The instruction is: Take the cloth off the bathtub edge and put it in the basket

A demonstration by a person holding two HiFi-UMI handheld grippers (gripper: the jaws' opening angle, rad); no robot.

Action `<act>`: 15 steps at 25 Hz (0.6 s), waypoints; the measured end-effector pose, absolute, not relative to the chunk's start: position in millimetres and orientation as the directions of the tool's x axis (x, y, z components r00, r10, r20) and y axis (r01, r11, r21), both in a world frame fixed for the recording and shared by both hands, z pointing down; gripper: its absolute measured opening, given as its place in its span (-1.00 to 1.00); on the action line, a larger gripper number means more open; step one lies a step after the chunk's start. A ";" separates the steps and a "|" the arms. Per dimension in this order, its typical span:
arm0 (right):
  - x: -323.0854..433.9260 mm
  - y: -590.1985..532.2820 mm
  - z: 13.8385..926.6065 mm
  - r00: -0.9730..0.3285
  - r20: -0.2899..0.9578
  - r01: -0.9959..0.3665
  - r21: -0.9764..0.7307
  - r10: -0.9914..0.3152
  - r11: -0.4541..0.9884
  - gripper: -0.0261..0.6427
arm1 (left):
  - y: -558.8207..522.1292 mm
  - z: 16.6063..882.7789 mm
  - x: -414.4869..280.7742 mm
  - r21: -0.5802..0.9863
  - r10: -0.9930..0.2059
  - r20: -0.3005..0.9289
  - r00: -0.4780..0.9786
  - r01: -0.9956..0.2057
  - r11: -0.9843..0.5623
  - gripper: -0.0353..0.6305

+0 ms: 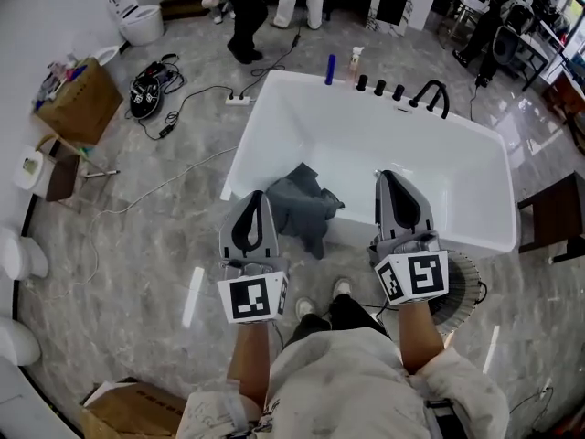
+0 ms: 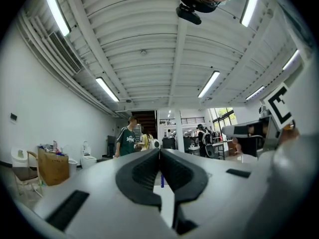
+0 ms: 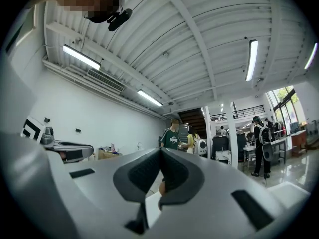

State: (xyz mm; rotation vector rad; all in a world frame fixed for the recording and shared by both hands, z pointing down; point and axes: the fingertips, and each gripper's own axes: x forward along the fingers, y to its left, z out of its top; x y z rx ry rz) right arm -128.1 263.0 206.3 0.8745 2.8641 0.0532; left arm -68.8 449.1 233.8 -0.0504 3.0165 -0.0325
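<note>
A grey cloth (image 1: 302, 207) hangs crumpled over the near edge of the white bathtub (image 1: 366, 135). My left gripper (image 1: 259, 195) is raised just left of the cloth, apart from it, shut and empty. My right gripper (image 1: 386, 174) is raised over the tub's near edge to the right of the cloth, also shut with nothing in it. A round ribbed basket (image 1: 464, 280) stands on the floor at my right, partly hidden behind the right gripper's marker cube. Both gripper views look up at the ceiling and across the room, and each shows its gripper, left (image 2: 159, 151) and right (image 3: 161, 151), with the jaws meeting at the tips.
Bottles (image 1: 330, 68) and a black faucet (image 1: 431, 94) line the tub's far edge. A power strip with cables (image 1: 238, 99) lies on the floor at the left, near a cardboard box (image 1: 80, 99) and a toilet (image 1: 137, 18). Dark furniture (image 1: 558, 213) stands at the right. People (image 1: 242, 16) stand at the back.
</note>
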 end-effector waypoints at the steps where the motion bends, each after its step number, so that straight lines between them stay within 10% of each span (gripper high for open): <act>1: -131.4 262.5 210.4 -0.823 -0.123 0.549 0.074 0.554 0.832 -0.96 | 448.0 238.8 -73.3 -0.023 -0.043 -0.116 -0.992 -0.040 0.999 -0.88; 15: -230.3 224.6 280.0 -0.853 -0.024 0.522 -0.035 0.522 0.852 -0.96 | 400.7 329.1 -178.6 -0.028 -0.109 0.030 -0.994 -0.110 0.994 -0.88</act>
